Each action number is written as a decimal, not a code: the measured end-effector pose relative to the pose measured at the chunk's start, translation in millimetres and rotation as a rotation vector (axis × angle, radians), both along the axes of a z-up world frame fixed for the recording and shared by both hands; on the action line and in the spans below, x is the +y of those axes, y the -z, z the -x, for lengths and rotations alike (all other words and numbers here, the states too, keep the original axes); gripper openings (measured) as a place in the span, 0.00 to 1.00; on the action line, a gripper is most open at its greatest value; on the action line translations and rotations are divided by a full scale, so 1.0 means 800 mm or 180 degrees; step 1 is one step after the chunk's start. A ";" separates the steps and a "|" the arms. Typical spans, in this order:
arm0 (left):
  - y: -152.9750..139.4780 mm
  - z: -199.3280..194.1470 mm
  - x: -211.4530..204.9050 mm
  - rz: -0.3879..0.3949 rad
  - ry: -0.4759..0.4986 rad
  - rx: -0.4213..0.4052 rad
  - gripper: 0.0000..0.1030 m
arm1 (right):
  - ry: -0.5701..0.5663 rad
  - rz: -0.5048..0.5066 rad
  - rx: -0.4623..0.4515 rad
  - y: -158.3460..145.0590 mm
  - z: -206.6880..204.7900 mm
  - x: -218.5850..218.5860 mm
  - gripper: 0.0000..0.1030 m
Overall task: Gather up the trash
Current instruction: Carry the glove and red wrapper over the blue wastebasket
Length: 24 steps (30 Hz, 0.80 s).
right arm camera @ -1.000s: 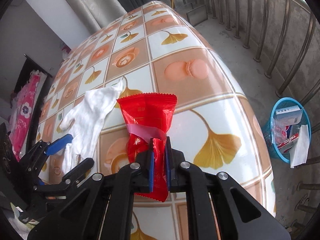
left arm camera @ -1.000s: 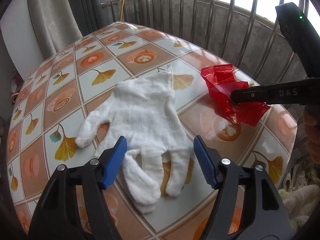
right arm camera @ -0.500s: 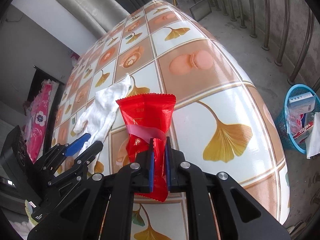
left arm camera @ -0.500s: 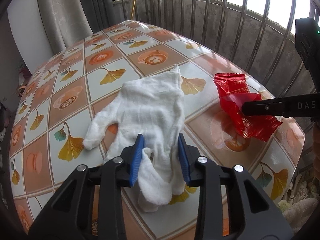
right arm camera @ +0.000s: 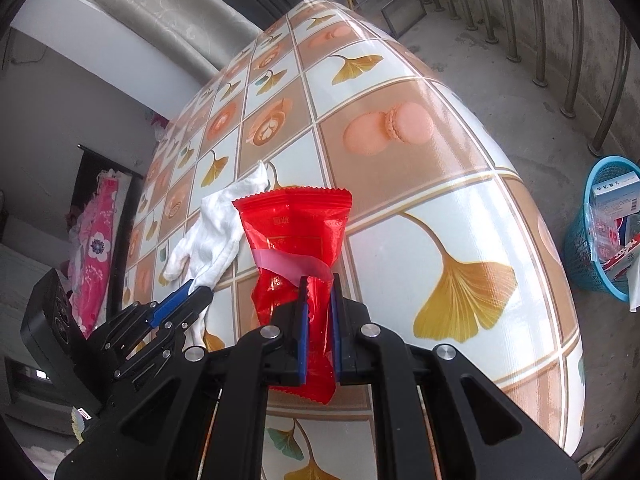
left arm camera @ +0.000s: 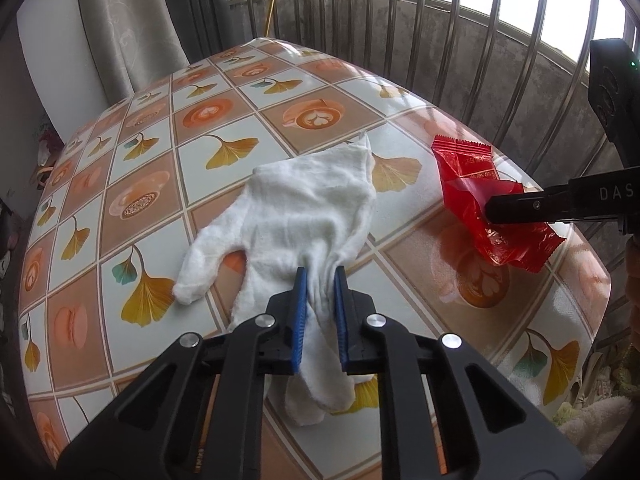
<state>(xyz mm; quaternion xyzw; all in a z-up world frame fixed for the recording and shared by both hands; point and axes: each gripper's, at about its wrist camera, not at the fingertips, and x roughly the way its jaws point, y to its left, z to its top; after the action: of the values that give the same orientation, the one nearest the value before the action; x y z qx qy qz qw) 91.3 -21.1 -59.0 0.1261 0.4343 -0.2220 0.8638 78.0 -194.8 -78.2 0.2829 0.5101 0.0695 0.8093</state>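
Note:
A white cloth glove [left arm camera: 304,216] lies on the patterned table [left arm camera: 160,168]. My left gripper [left arm camera: 320,280] is shut on the glove's finger end, cloth bunched between the blue pads. The glove also shows in the right wrist view [right arm camera: 216,232], with the left gripper [right arm camera: 192,292] on it. My right gripper [right arm camera: 319,284] is shut on a red snack wrapper [right arm camera: 296,236], held just above the table's right part. In the left wrist view the wrapper [left arm camera: 476,184] sits in the right gripper [left arm camera: 492,214] at the right.
A blue plastic basket [right arm camera: 600,240] with boxes and papers stands on the floor beyond the table's right edge. Metal railing bars [left arm camera: 440,40] run behind the table. A curtain [left arm camera: 128,28] hangs at the back left.
My left gripper has closed on the glove's fingers, going from wide open to shut, and pulled the cloth up a little. The right gripper keeps its hold on the wrapper.

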 end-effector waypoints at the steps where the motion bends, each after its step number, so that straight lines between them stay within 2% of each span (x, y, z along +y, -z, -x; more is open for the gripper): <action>1: -0.001 -0.001 0.001 0.0023 -0.0005 0.0009 0.10 | 0.0002 -0.0024 -0.0012 -0.002 0.000 -0.001 0.09; 5: -0.018 -0.002 0.006 0.0149 0.0026 -0.0034 0.09 | 0.0072 -0.0083 -0.0141 -0.020 0.004 -0.013 0.09; 9: -0.056 -0.007 0.001 0.0401 0.0133 -0.0131 0.09 | 0.0250 -0.0056 -0.0381 -0.056 0.016 -0.038 0.09; 16: -0.139 -0.017 -0.063 0.1003 0.0705 -0.0270 0.09 | 0.0894 0.0190 -0.0784 -0.118 0.069 -0.118 0.09; 20: -0.165 -0.027 -0.132 0.1298 0.1156 -0.0067 0.09 | 0.1450 0.0432 -0.0895 -0.134 0.117 -0.177 0.09; 24: -0.155 -0.041 -0.221 0.1349 0.1500 0.0311 0.09 | 0.2011 0.0525 -0.0824 -0.120 0.157 -0.236 0.09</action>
<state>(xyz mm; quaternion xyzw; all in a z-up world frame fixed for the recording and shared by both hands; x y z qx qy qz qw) 123.8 -197.7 65.3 0.0296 0.3783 -0.5073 0.7738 -47.4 -383.4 17.9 0.3493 0.2945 -0.1906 0.8689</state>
